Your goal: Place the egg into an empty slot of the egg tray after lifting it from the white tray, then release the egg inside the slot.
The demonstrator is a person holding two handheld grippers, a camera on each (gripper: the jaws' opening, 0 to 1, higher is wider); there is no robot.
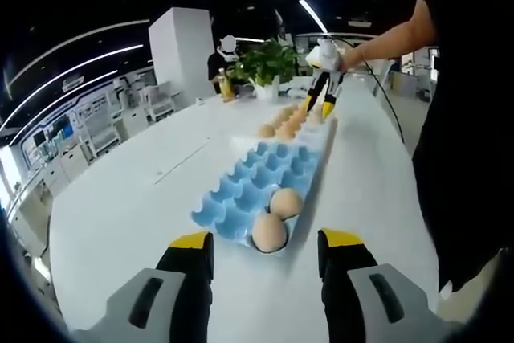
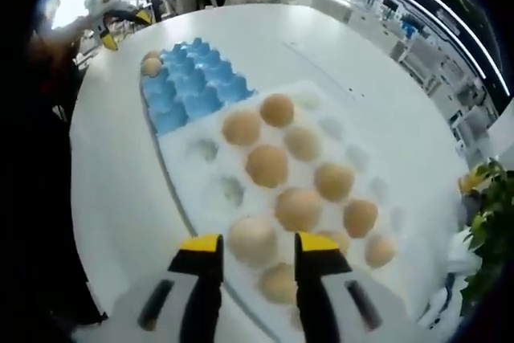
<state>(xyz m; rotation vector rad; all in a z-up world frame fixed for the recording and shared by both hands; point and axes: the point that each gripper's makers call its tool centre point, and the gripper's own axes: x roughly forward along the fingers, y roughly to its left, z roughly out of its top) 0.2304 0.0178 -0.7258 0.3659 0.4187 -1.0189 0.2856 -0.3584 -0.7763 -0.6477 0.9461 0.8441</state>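
Both claws gape, empty — right claw (image 2: 255, 248) over white tray (image 2: 193, 174) egg (image 2: 251, 240), perhaps touching.

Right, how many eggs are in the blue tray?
2. Both sit in the blue tray, at its end farthest from the white tray: one egg at the corner, another beside it.

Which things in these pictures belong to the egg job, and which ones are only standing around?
Job:
- eggs
- white tray
- blue egg tray
- right gripper, open over an egg
- left gripper, open

Standing around:
- potted plant
- white table
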